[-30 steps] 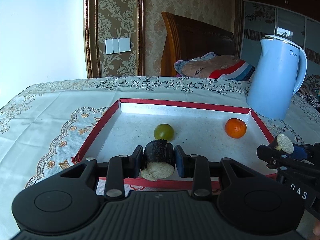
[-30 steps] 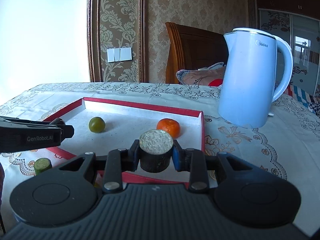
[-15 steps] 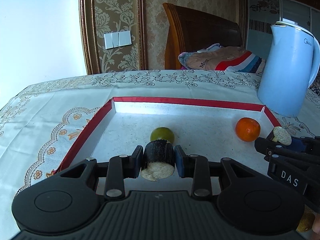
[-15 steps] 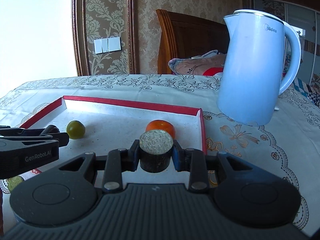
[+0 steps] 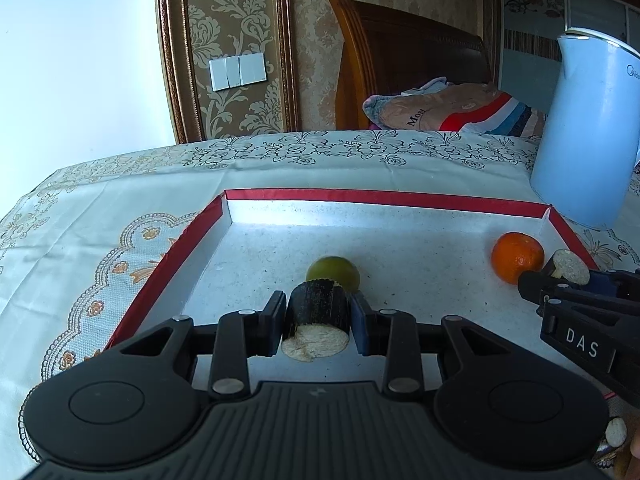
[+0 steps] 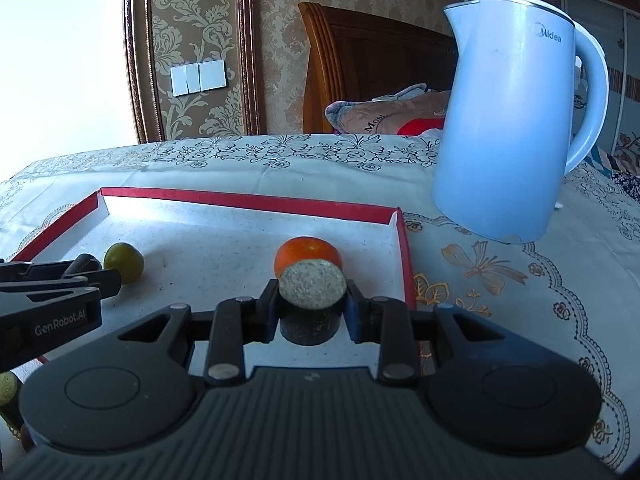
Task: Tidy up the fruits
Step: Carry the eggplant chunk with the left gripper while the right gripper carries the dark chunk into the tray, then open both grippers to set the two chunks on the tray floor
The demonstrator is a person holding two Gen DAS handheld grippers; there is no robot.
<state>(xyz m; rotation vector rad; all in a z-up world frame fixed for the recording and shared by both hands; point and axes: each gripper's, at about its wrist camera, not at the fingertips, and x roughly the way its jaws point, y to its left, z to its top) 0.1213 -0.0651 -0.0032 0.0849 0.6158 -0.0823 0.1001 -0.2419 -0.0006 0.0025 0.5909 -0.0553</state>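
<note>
My left gripper (image 5: 318, 322) is shut on a dark-skinned cucumber piece (image 5: 318, 312) whose pale cut face points toward the camera, held over the red-rimmed tray (image 5: 384, 197). Just beyond it a green lime (image 5: 334, 271) lies on the tray floor. My right gripper (image 6: 313, 307) is shut on a second cucumber piece (image 6: 312, 290), its pale cut end up, over the tray's right part. An orange tangerine (image 6: 308, 254) sits right behind it. In the left wrist view the tangerine (image 5: 516, 256) is at the tray's right, with the right gripper (image 5: 560, 280) beside it.
A light blue electric kettle (image 6: 516, 136) stands on the embroidered tablecloth (image 6: 500, 272) just right of the tray. Another cucumber piece (image 6: 8, 386) lies outside the tray at the near left. A wooden headboard (image 5: 412, 60) and folded bedding are behind the table.
Both grippers have moved forward over the tray with their cucumber pieces still held. The lime and tangerine now sit closer in front of them.
</note>
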